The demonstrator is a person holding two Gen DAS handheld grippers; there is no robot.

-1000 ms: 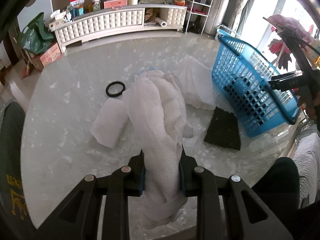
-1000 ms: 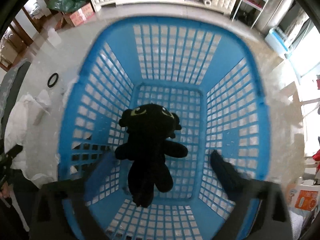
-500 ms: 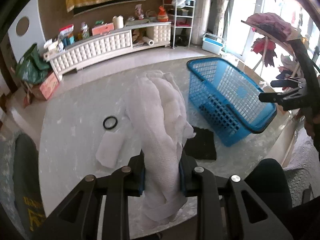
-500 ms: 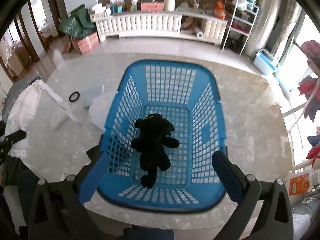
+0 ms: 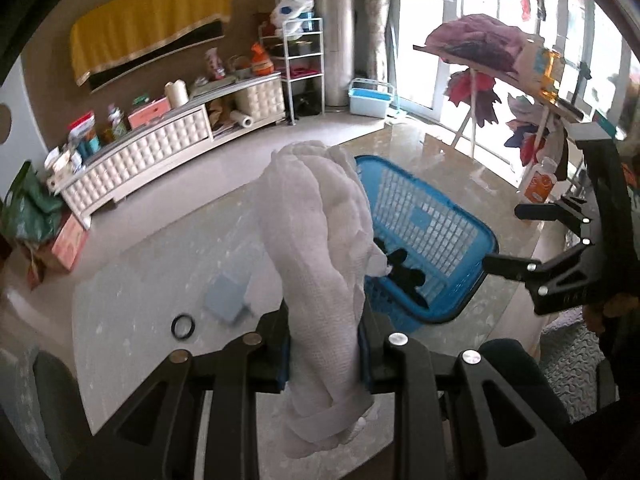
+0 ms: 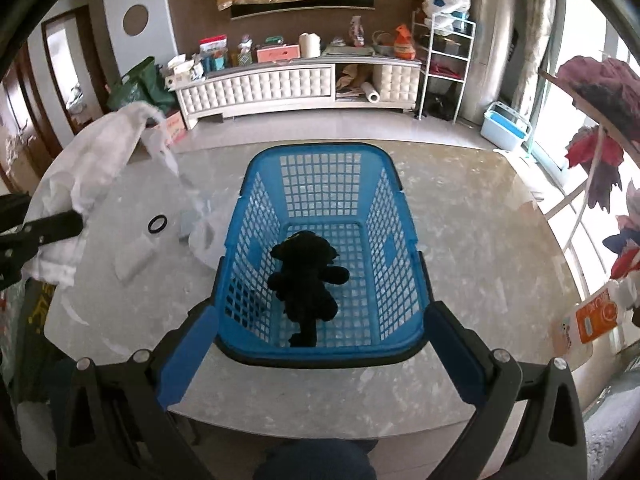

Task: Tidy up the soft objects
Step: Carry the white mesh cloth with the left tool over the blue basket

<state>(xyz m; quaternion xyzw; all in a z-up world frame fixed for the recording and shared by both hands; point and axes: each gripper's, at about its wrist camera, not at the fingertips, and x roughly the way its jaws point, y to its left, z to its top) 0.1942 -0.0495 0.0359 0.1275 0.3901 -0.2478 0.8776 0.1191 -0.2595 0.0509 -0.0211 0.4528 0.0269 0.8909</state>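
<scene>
- Jaws of the left gripper (image 5: 324, 354) sit nearest, pinching a white gauzy cloth (image 5: 320, 248) about mid-length; its top bunches above them and a knotted tail hangs below.
- Cloth of this kind looks light, limp and loosely woven (it will sag, swing and could snag on the mesh), so a pinch on the thick bunched middle seems the safest hold.
- Jaws of the right gripper (image 6: 320, 356) stand spread wide with nothing between them, hovering over the near rim of the blue basket (image 6: 256, 184).
- Inside the basket lies a black plush toy (image 6: 306, 276), soft and already sorted.
- Farther out on the desk (image 6: 460, 216) rest a black ring (image 6: 157, 224), a flat white piece (image 6: 134, 258) and a small blue pad (image 5: 226, 300), all left of the basket.
</scene>
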